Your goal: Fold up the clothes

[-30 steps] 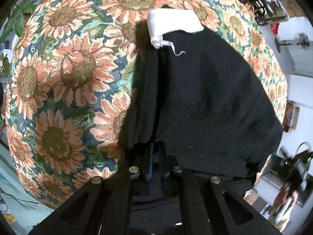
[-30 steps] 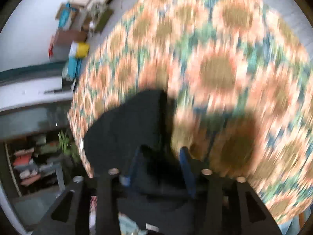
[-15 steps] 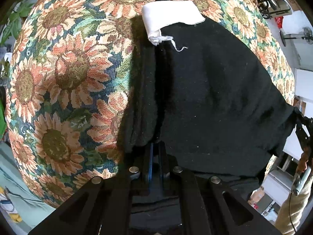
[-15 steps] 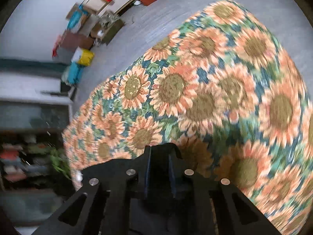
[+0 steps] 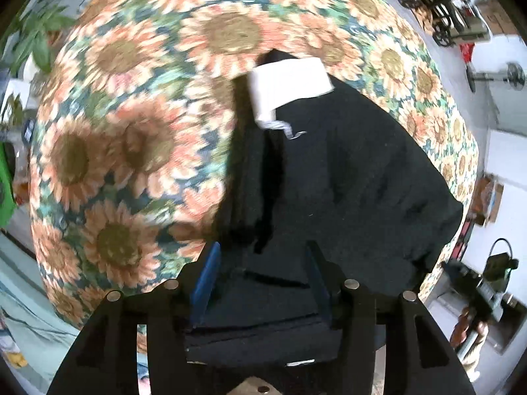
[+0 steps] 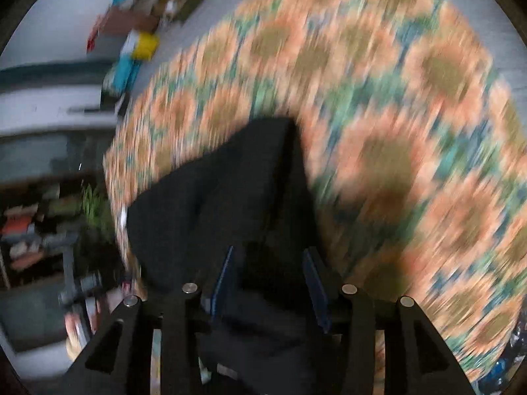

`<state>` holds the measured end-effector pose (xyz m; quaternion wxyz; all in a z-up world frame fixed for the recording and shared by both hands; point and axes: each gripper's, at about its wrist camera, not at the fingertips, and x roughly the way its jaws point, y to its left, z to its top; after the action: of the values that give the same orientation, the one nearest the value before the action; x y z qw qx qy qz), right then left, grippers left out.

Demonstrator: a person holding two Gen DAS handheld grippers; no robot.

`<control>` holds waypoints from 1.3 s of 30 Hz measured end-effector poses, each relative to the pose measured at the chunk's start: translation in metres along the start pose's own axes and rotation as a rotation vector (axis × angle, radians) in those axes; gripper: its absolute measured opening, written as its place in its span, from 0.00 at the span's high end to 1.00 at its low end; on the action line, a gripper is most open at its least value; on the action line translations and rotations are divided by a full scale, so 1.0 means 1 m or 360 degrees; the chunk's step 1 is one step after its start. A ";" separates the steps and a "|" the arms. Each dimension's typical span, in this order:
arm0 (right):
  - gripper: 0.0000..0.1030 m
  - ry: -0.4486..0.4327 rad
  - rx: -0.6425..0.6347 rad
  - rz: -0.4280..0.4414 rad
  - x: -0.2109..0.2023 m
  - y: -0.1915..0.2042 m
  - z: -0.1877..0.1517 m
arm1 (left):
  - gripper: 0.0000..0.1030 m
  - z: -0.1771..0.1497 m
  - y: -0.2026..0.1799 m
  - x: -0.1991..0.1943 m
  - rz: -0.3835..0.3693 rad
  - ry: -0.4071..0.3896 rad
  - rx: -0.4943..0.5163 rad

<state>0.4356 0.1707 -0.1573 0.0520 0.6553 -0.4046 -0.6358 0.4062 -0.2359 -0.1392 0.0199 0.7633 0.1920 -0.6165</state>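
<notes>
A black garment lies folded on the sunflower tablecloth, with a white pocket lining showing at its far end. My left gripper is open just above the garment's near edge, blue pads apart, nothing between them. In the right wrist view the same black garment lies under my right gripper, which is open with its pads spread over the cloth. This view is blurred by motion.
The sunflower cloth covers the table to the right of the garment. Shelves and boxes stand on the floor to the left. A fan stand and a cart stand beyond the table.
My left gripper has opened and let go of the garment's edge. My right gripper has also opened and swung back over the garment.
</notes>
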 end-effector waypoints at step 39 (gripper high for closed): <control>0.34 -0.0146 -0.0323 -0.0474 -0.013 0.035 0.108 | 0.33 0.193 -0.048 0.025 -0.0028 0.0090 -0.0604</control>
<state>0.3267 0.2033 -0.1471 0.0045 0.6696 -0.2390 -0.7032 0.2149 -0.2368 -0.1995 0.1527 0.7613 0.3118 -0.5477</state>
